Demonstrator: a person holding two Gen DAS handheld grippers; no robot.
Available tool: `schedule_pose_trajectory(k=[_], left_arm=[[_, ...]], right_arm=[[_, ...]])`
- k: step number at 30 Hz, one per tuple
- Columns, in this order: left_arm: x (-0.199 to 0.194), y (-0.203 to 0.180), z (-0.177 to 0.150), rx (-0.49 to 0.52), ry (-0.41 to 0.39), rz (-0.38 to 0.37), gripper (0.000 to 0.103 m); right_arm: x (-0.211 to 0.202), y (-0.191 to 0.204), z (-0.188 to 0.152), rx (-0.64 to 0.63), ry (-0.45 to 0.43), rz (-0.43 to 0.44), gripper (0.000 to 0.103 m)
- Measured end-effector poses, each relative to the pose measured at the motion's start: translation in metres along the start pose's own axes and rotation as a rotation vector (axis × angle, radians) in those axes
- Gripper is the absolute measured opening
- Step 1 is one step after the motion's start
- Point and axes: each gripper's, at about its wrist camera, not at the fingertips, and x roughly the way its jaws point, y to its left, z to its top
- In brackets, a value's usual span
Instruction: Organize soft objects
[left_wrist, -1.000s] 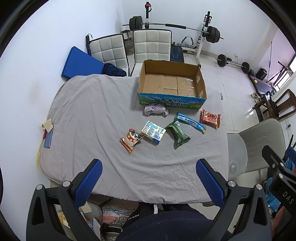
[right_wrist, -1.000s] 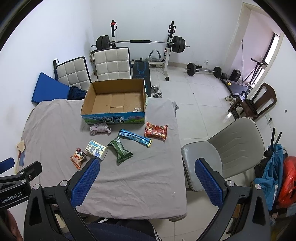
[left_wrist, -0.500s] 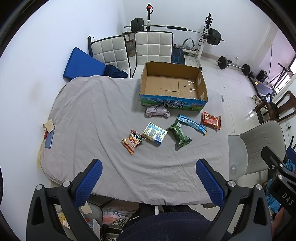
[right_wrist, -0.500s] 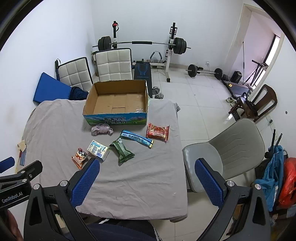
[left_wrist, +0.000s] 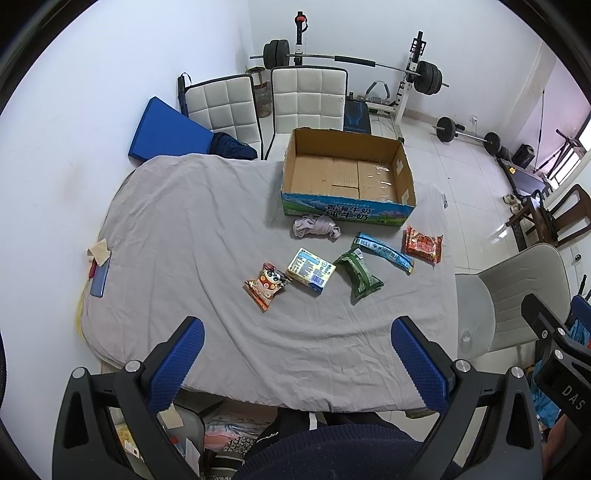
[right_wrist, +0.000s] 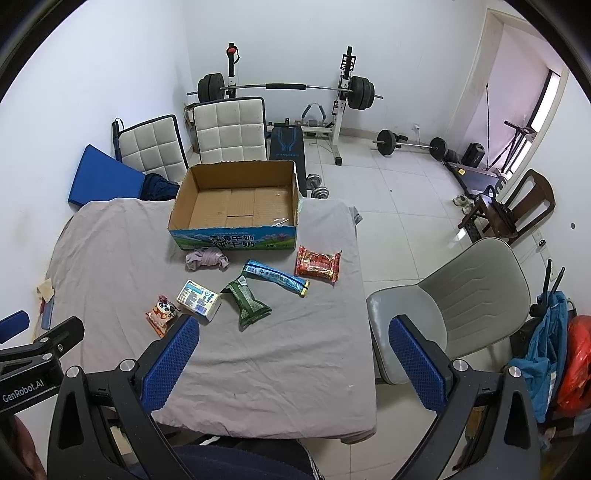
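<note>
**Operator:** From the left wrist view, my left tongs (left_wrist: 297, 356) stand wide apart and carry nothing, held high over the near edge of the grey-clothed surface (left_wrist: 192, 236). The cardboard box (left_wrist: 347, 177) sits at the far side, apparently bare inside. A pale bundle of cloth (left_wrist: 316, 227) lies just in front of it. Nearer me: a panda snack bag (left_wrist: 266, 285), a small yellow carton (left_wrist: 311, 270), a green pouch (left_wrist: 359, 274), a blue stick pack (left_wrist: 384, 248) and a red packet (left_wrist: 423, 244).

**Observer:** And the other side?

**Operator:** In the right wrist view, my right tongs (right_wrist: 295, 356) are wide and unloaded too, off toward the surface's right edge, beside the grey chair (right_wrist: 465, 295). The left tool's body shows at the lower left.

**Observer:** So nothing is in the box yet. How would you start?

**Operator:** I judge this the approach. I'd take the nearest item per side: panda bag with the left, green pouch with the right. Come down straight, pinch across the narrow width, and close gently so the cloth beneath doesn't bunch up.
</note>
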Motion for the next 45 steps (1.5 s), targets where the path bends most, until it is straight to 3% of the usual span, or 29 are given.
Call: schedule_pose_trajectory(k=[36,41,45], left_arm=[[-0.001,0.000,0.016,-0.017,0.003,0.001,0.103],[0.021,-0.004,0.022,-0.042,0.012,0.003,0.103],[0.061,-0.005,0.038,-0.085,0.047,-0.020,0.103]], right_arm=[[0.008,-0.007,0.017,-0.010,0.000,0.024,0.103],[0.028,-0.011,0.020,-0.016,0.015,0.021,0.103],[0.072,-0.023,0.033,-0.017,0.055,0.012,0.103]])
